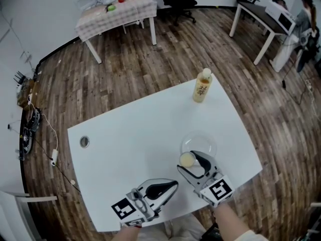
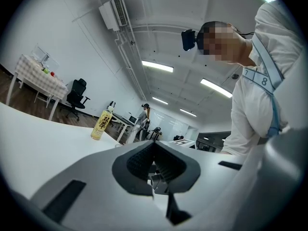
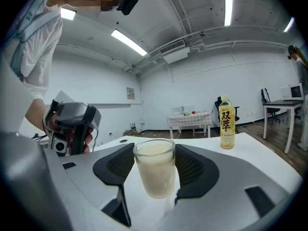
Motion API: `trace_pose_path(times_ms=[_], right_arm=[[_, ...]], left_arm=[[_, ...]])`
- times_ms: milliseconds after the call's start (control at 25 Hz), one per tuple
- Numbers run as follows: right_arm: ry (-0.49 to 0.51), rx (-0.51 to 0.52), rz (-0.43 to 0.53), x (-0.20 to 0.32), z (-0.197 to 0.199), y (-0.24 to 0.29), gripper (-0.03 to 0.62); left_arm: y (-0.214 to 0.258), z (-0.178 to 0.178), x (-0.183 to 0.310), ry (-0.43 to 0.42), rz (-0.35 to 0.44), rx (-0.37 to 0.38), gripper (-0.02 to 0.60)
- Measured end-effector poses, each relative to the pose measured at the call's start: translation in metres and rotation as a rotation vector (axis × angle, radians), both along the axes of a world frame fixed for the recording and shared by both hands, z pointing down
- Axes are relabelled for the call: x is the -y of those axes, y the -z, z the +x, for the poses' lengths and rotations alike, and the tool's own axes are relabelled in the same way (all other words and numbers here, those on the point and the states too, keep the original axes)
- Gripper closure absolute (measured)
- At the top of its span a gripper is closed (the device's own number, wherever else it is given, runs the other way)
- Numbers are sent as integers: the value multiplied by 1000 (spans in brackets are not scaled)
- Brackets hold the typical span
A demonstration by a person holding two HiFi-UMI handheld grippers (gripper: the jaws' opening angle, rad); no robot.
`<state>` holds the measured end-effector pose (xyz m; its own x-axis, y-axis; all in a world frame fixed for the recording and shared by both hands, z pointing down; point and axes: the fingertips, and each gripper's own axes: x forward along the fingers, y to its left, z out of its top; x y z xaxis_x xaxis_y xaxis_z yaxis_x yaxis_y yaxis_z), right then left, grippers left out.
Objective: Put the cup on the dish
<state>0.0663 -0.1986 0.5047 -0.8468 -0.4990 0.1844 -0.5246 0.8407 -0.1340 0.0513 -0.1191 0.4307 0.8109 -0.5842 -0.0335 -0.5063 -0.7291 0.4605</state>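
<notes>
A clear glass cup of pale milky drink stands upright between the pads of my right gripper, which is shut on it. Seen from the head view, the cup is at the near-left rim of a shallow clear dish on the white table; whether it touches the dish I cannot tell. In the right gripper view the cup fills the gap in my right gripper, and the dish is hidden. My left gripper lies low over the table's near edge, shut and empty, its pads meeting.
A yellow-labelled tea bottle stands at the table's far right edge. A round cable hole is at the table's left. Across the wooden floor are a checkered-cloth table, an office chair, a white desk and a person.
</notes>
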Motion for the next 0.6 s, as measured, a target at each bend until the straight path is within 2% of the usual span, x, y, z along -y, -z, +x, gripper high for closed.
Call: trace_pose_path(times_ms=[600], right_arm=[[-39,-8,-19,32,38,-16,312]], left_arm=[[-15,32,18,-27,-26,-1,580]])
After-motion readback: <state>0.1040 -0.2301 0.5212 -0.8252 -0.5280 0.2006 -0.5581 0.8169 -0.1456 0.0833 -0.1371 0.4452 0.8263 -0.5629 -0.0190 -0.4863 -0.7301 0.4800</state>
